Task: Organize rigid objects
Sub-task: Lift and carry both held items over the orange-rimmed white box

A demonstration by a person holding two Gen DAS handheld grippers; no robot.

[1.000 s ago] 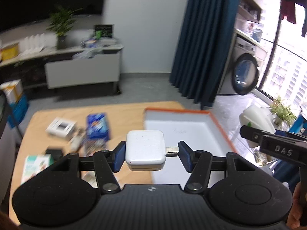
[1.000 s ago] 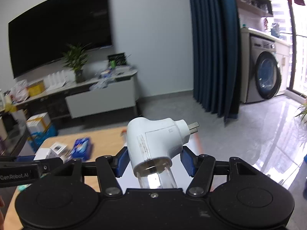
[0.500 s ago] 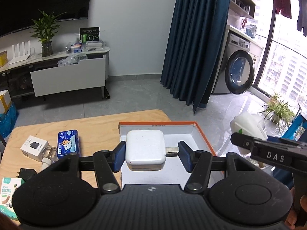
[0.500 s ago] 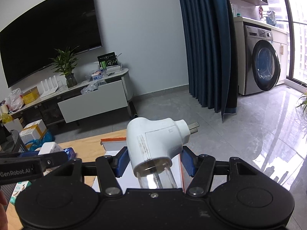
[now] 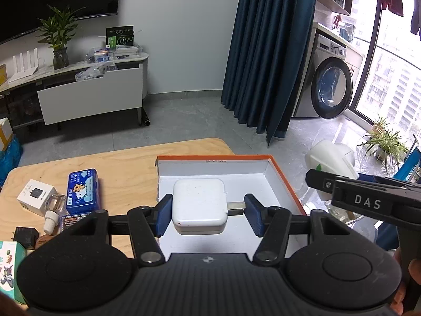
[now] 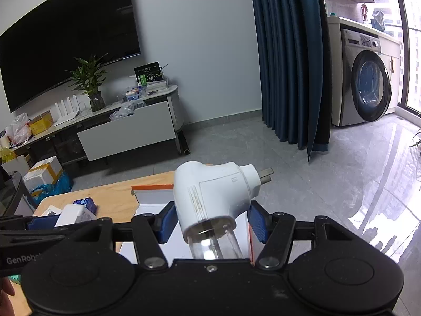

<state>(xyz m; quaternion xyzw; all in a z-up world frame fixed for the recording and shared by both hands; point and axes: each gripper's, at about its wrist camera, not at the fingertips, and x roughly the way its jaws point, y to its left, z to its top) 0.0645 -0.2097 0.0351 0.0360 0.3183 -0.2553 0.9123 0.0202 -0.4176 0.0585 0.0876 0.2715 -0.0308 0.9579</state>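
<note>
My left gripper (image 5: 208, 217) is shut on a white square charger (image 5: 199, 208), its metal prongs against the right pad, held just above the inside of an open white box with an orange rim (image 5: 282, 176). My right gripper (image 6: 211, 223) is shut on a white plug-in device with a clear tube (image 6: 210, 197), prongs pointing right, held above the box's right side (image 6: 151, 191). The right gripper also shows in the left wrist view (image 5: 368, 200) at the right, with its white device (image 5: 332, 158).
On the wooden table (image 5: 126, 163) left of the box lie a blue tin (image 5: 83, 192), a small white charger box (image 5: 35, 196), a clear bottle (image 5: 54, 210), a black plug (image 5: 25, 237) and a green-white packet (image 5: 10, 266). The table's far edge and grey floor lie beyond.
Both grippers have swung with their loads; the box now sits centred under the left gripper and closer. Grips are unchanged.
</note>
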